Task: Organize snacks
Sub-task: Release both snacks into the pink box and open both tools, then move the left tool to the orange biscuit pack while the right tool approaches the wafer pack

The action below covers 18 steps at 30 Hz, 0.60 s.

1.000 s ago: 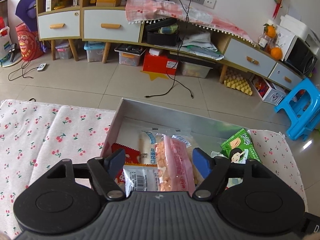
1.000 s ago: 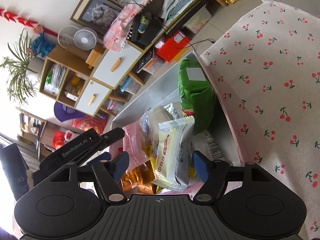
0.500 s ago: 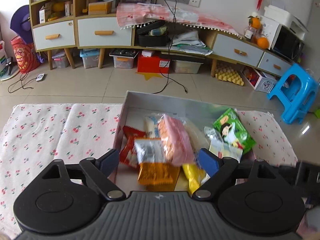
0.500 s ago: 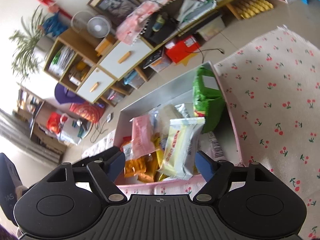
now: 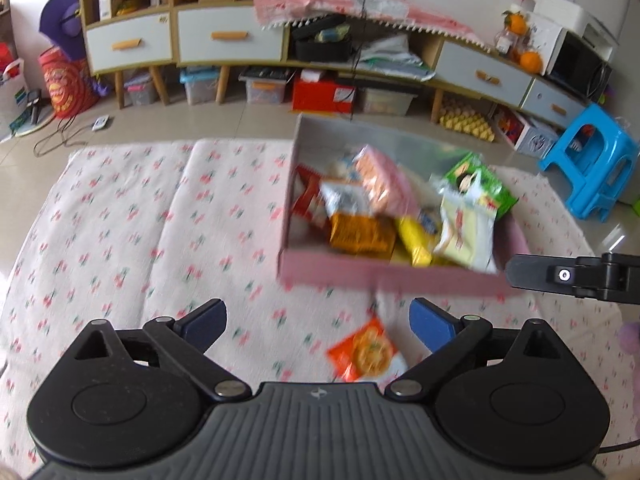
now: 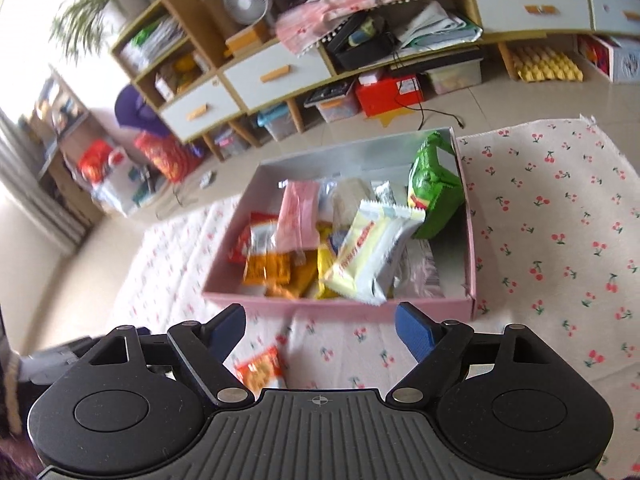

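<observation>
A pink box (image 5: pixel 384 276) (image 6: pixel 340 310) on the cherry-print cloth (image 5: pixel 140 220) holds several snack packs: a pink one (image 6: pixel 298 216), a cream one (image 6: pixel 372 248), a green one (image 6: pixel 434 188), orange and yellow ones. One orange snack pack (image 5: pixel 366 354) (image 6: pixel 260 370) lies on the cloth in front of the box. My left gripper (image 5: pixel 316 322) hangs over the cloth near that pack, jaws opening, nothing between them. My right gripper (image 6: pixel 320 326) is before the box's front wall, jaws opening and empty. Its finger shows at the right of the left wrist view.
Beyond the cloth is tiled floor with a long low cabinet (image 5: pixel 224 40), storage bins and a red box (image 5: pixel 322 94) under it. A blue plastic stool (image 5: pixel 592 164) stands at the right. A cable (image 6: pixel 424 114) trails on the floor behind the box.
Both grippers pulled back out of the box and opened wider. The pink and cream packs that sat between the jaws now lie in the box. The right view rolled upright.
</observation>
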### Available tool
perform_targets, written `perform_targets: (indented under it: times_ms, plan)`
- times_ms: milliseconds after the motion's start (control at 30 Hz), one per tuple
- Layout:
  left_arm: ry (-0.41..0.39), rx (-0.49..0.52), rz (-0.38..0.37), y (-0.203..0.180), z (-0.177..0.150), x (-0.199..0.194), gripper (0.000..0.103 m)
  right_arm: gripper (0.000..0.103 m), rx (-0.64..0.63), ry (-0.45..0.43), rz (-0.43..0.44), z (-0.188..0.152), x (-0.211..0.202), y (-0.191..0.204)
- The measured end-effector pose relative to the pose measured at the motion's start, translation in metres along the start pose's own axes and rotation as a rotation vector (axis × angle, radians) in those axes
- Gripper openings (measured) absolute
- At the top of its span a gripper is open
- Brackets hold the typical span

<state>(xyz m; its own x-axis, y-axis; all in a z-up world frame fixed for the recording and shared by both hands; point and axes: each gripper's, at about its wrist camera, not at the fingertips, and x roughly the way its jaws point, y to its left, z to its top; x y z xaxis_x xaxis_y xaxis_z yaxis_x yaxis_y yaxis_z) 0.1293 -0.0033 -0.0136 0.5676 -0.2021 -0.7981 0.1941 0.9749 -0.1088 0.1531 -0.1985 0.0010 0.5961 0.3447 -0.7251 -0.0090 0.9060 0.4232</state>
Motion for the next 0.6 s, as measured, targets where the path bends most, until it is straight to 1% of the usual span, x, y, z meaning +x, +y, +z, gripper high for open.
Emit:
perform_targets:
  times_ms: [67,167,267,367,500,600]
  plan:
    - [0.002,-0.009,0.001,0.002,-0.006,-0.002,0.101,0.084,-0.033,0.012,-0.015,-0.006,-0.002,0.002]
    - [0.0,-0.007,0.005,0.007,-0.017,-0.003,0.101,0.084,-0.092,0.016,-0.051,-0.018,-0.004,0.001]
    - [0.049,0.001,0.029,0.01,-0.023,0.0,0.101,0.084,-0.14,0.039,-0.085,-0.03,-0.005,-0.004]
    - [0.062,-0.008,0.024,0.017,-0.03,0.001,0.101,0.084,-0.193,0.06,-0.119,-0.041,-0.005,-0.012]
    - [0.069,0.004,0.046,0.023,-0.04,0.001,0.101,0.084,-0.216,0.068,-0.146,-0.052,-0.007,-0.024]
    - [0.084,-0.024,0.041,0.027,-0.042,0.002,0.101,0.084,-0.247,0.077,-0.163,-0.057,-0.008,-0.031]
